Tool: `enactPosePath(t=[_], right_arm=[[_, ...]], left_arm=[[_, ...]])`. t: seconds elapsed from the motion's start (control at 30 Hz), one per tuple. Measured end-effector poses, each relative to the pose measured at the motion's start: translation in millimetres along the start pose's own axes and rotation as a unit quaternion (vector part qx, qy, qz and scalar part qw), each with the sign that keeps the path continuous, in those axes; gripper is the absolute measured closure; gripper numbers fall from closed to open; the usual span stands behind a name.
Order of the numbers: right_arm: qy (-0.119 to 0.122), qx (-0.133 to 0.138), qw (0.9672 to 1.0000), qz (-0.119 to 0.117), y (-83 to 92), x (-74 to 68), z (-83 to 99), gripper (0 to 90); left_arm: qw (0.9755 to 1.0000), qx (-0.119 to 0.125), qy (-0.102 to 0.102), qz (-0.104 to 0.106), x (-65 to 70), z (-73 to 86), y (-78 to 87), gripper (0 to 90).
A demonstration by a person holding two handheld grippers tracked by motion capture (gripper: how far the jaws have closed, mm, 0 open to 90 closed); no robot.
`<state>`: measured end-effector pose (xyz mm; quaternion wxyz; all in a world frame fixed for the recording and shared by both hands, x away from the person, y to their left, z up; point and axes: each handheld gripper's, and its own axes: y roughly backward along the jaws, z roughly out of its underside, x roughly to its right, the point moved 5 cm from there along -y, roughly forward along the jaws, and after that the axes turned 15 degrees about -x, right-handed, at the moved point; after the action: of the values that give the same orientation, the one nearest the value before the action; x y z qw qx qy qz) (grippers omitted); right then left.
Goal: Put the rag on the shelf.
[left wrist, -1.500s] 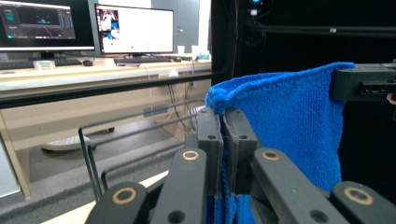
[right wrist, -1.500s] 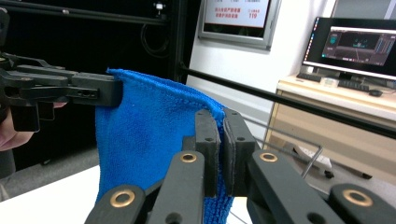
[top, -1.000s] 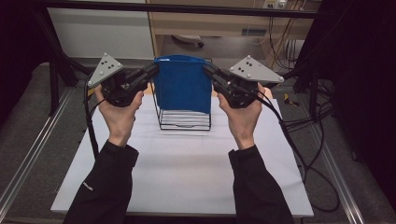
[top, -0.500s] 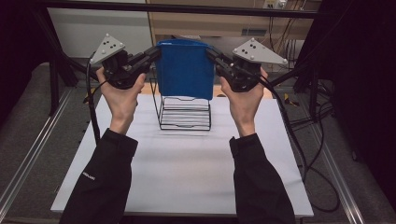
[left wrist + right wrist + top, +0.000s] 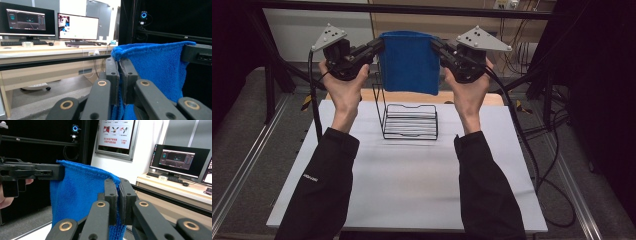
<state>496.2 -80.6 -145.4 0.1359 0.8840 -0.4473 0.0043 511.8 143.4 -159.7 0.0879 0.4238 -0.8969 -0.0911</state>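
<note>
While the high view has the left gripper [image 5: 374,47] and right gripper [image 5: 438,47] each pinching a top corner of the blue cloth [image 5: 408,62], the cloth hangs flat between them above the wire rack [image 5: 409,121] on the white table [image 5: 402,185], clear of it and not yet draped, so I'd judge pick-up and spreading done, lowering onto the rack left. Left gripper view: jaws clamped tight on the cloth's corner [image 5: 120,53], monitors [image 5: 27,20] on a desk behind, screen text too small to read. Right gripper view: jaws likewise closed on the other corner [image 5: 112,178], wall poster [image 5: 115,133] shows "119", rest illegible.
</note>
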Motion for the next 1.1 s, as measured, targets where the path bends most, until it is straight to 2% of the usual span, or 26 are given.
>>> enactPosePath(t=[0.2,0.3,0.5,0.6,0.87,1.0,1.1], right_arm=[[0.003,0.005,1.0,0.004,-5.4,5.4,-7.7,86.6],[-0.006,0.008,1.0,0.0,-7.9,7.5,-9.9,86.7],[-0.007,0.012,0.9999,0.003,-16.9,12.3,-11.3,86.6],[-0.012,0.009,0.9999,0.003,-23.6,16.0,-10.9,86.7],[-0.005,-0.003,0.9999,0.01,-42.8,23.8,-7.2,86.6],[-0.003,-0.006,0.9999,0.012,-52.8,27.3,-5.5,86.6],[-0.003,-0.008,0.9999,0.01,-58.9,29.0,-1.8,86.6]], left_arm=[[0.9999,0.014,-0.002,-0.003,-3.9,-6.8,-4.5,85.9],[0.9998,0.017,-0.006,-0.01,-6.2,-10.4,-7.2,85.9],[0.9994,0.025,-0.009,-0.02,-10.9,-14.2,-11.9,85.9],[0.9993,0.023,-0.012,-0.028,-14.7,-13.4,-16.9,85.9],[0.9991,0.018,-0.008,-0.037,-25.3,-6.3,-27.6,85.9],[0.9988,0.015,-0.013,-0.045,-30.4,-2.9,-31.9,85.9],[0.9989,0.013,-0.012,-0.044,-34.5,1.2,-34.4,85.9]])
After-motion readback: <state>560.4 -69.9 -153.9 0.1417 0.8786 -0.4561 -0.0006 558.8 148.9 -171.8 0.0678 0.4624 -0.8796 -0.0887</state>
